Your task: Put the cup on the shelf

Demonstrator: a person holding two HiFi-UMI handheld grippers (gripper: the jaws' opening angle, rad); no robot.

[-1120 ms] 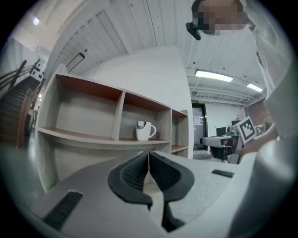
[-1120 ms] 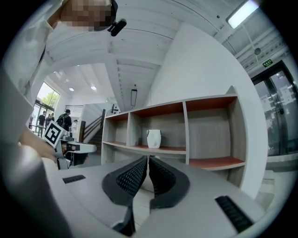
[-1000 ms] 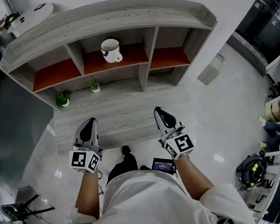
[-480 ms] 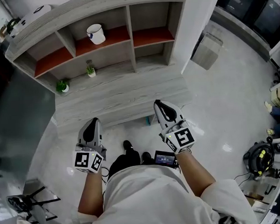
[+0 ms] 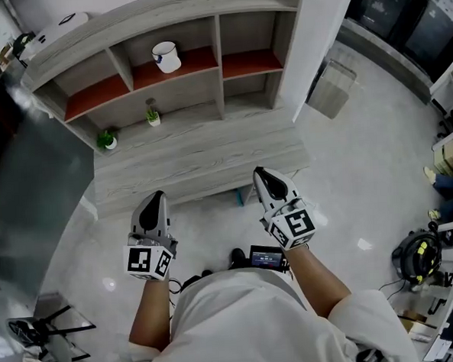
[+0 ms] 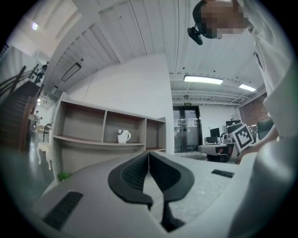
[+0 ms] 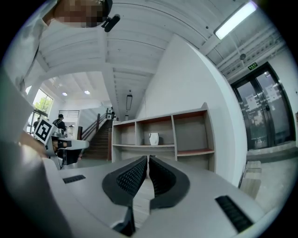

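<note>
At twelve o'clock, a grey wooden shelf unit (image 5: 163, 13) with red-floored upper compartments; just below it, toward centre, a low grey wooden platform (image 5: 203, 166). Left gripper (image 5: 158, 197) at seven o'clock and right gripper (image 5: 262, 174) at five, both well apart from the shelf, jaws pressed together on nothing. White cup (image 5: 166, 57) upright in the middle upper compartment, at eleven. Small potted plants (image 5: 106, 138) on the lower ledge at ten.

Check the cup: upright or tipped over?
Upright. The cup stands on its base in the shelf's middle upper compartment, opening upward.
</note>
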